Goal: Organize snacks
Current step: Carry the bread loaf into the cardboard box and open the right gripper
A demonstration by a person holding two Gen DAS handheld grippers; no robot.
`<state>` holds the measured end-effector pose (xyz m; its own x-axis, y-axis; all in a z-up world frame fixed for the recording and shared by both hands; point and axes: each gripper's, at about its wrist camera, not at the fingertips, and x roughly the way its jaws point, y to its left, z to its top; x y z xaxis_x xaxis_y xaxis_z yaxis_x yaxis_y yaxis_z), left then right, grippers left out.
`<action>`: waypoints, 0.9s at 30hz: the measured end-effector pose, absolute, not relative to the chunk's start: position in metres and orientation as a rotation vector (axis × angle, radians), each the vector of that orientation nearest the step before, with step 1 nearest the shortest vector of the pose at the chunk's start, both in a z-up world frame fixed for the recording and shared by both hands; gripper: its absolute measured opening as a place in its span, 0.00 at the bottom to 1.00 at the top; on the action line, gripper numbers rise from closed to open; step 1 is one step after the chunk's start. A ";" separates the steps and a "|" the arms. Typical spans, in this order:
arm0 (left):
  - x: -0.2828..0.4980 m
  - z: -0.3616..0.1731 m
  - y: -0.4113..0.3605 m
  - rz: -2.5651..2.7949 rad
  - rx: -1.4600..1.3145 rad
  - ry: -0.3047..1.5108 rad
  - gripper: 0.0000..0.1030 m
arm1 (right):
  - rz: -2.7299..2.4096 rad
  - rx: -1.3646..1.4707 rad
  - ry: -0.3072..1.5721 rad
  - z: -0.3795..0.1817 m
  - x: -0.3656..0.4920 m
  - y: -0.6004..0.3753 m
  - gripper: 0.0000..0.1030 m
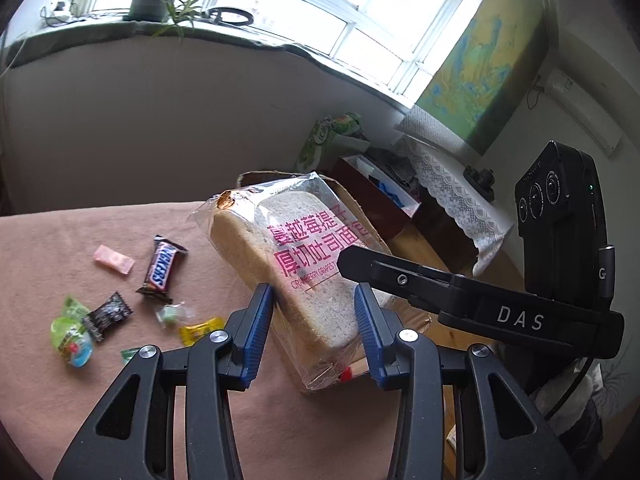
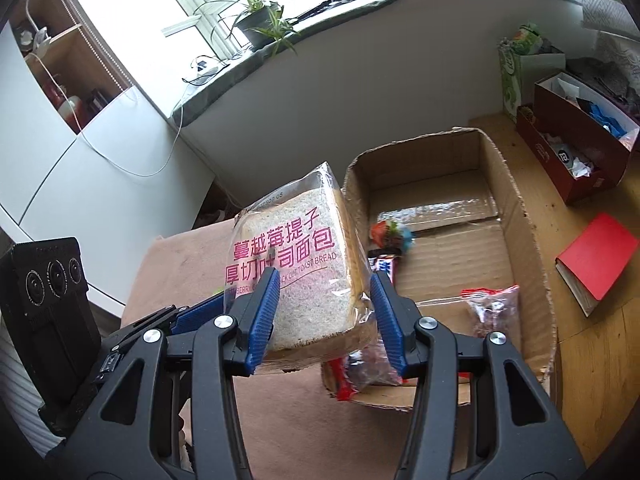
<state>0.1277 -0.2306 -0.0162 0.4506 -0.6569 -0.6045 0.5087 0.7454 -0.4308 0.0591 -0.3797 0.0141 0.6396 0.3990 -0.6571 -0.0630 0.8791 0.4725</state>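
Left wrist view: the bagged toast loaf (image 1: 296,276) sits tilted between the blue fingers (image 1: 258,320) of our left gripper (image 1: 316,328). Both pads appear to press its sides, so we judge it gripped. The right gripper (image 1: 460,292) reaches in from the right, its tip over the loaf's printed face. Small candies and a Snickers bar (image 1: 162,268) lie loose on the pink-covered surface (image 1: 60,240), well apart from the loaf.

Risk here: the bag is slick film over soft bread. A squeeze that is too hard crushes the slices; too light, and the film slides and the loaf drops onto the candies.

Right wrist view: the loaf (image 2: 296,272) sits between the right gripper's (image 2: 324,320) fingers too. The left pad touches the bag; the right pad looks just off it, so we cannot tell whether this grip is firm. The cardboard box (image 2: 516,216), already holding several snacks, stands just beside the loaf.

Risk: two grips pulling unevenly could tear the bag, or its lower corner could catch the box's ragged near wall.
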 end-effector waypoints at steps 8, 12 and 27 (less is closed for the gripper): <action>0.137 -0.018 -0.280 -0.755 -0.139 0.855 0.38 | 0.246 0.462 0.839 0.007 0.060 -0.418 0.49; 0.137 -0.022 -0.289 -0.758 -0.129 0.866 0.38 | 0.238 0.478 0.851 0.000 0.062 -0.430 0.49; 0.138 -0.035 -0.316 -0.748 -0.067 0.911 0.38 | 0.161 0.495 0.877 -0.017 0.065 -0.454 0.51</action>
<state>0.1380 -0.3159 -0.0346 0.3824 -0.6128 -0.6915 0.5586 0.7495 -0.3553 0.0654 -0.4540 -0.0173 0.6359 0.3335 -0.6960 0.0639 0.8760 0.4781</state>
